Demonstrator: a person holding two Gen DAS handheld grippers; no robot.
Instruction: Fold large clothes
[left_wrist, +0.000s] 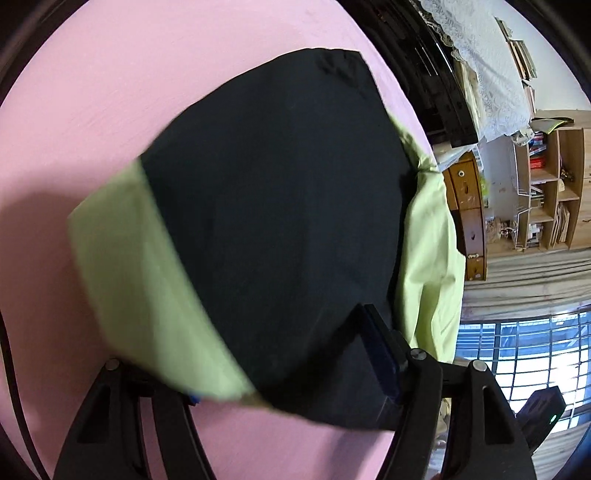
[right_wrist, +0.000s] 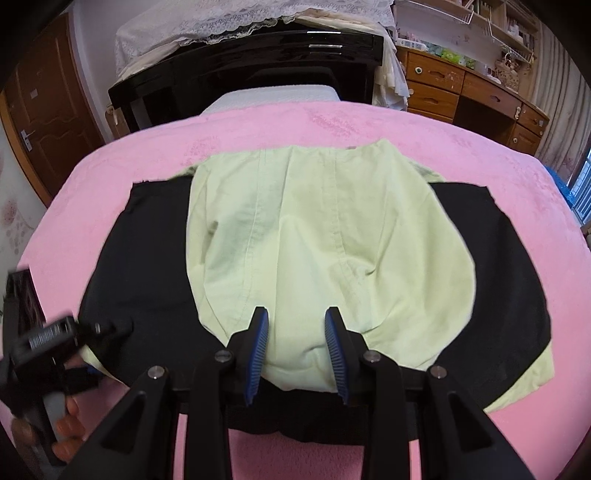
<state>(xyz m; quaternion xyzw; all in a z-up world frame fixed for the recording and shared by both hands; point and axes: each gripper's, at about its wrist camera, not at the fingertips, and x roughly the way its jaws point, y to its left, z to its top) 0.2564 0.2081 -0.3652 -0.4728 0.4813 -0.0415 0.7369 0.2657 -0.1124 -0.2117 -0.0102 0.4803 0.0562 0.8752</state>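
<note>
A light green garment (right_wrist: 317, 243) lies on a black folding board (right_wrist: 147, 266) on the pink bed cover (right_wrist: 332, 122). My right gripper (right_wrist: 297, 354) is open, its blue-padded fingers (right_wrist: 258, 350) over the garment's near edge. My left gripper (right_wrist: 74, 343) shows at the far left, at the board's left flap. In the left wrist view the black flap (left_wrist: 273, 221) is lifted and fills the frame, with green cloth (left_wrist: 140, 288) beside it. The left gripper (left_wrist: 295, 391) has one blue pad (left_wrist: 380, 362) against the flap; the other finger is hidden.
A black headboard (right_wrist: 251, 55) with lace cloth (right_wrist: 258, 14) stands behind the bed. Wooden drawers (right_wrist: 461, 88) and shelves are at the right, a door (right_wrist: 48, 99) at the left. A barred window (left_wrist: 524, 354) shows in the left wrist view.
</note>
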